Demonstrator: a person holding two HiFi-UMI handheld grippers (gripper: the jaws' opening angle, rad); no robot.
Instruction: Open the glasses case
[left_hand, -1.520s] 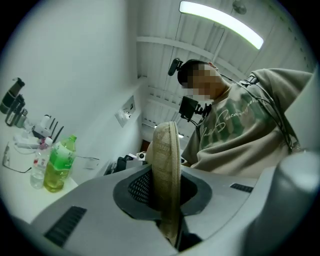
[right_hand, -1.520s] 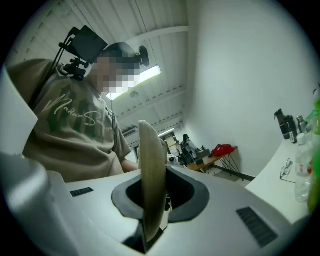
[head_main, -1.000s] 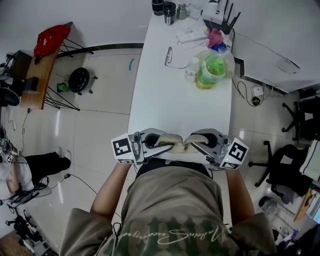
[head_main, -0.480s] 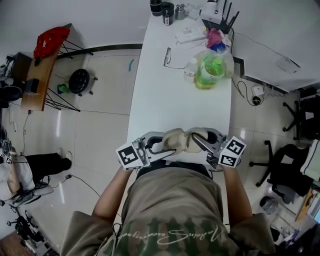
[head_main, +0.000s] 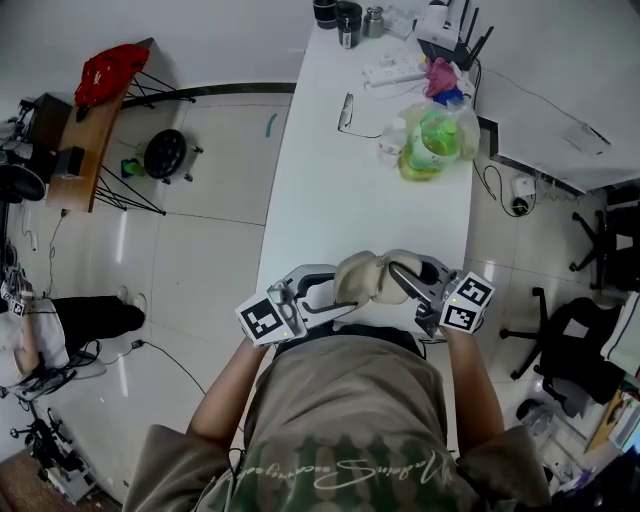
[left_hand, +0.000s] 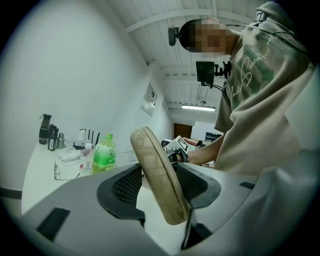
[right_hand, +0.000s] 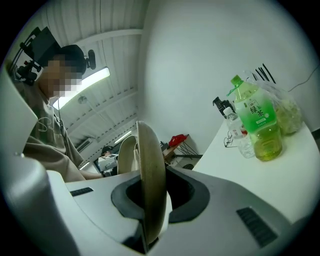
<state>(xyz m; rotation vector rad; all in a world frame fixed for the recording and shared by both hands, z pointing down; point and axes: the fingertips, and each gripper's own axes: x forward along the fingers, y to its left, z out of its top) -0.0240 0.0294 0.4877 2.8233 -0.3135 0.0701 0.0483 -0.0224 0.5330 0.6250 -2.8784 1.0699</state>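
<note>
The glasses case (head_main: 372, 278), judged light and stiff-shelled, is held over the table's (head_main: 340, 190) near edge, one shell pinched by the right gripper (head_main: 398, 275), the other left loose between the left gripper's (head_main: 335, 300) jaws, just spread wide; rims are best gripped.

Brightness: the room was evenly bright, and the white table (head_main: 330, 200) read almost pure white.
Source: a ceiling strip lamp (right_hand: 85, 82) glowed above the table in the right gripper view.
Shadows: only faint, soft ones lay under things on the table.
Glare: pale streaks shone on the floor (head_main: 118, 240) left of the table.
Distortion: the table's edges bowed in the head view, and black vignettes ringed both gripper views.
Focus: the glasses case (left_hand: 160, 175) was soft near the lens, while the green bottle (right_hand: 257, 125) on the table was crisper.
</note>
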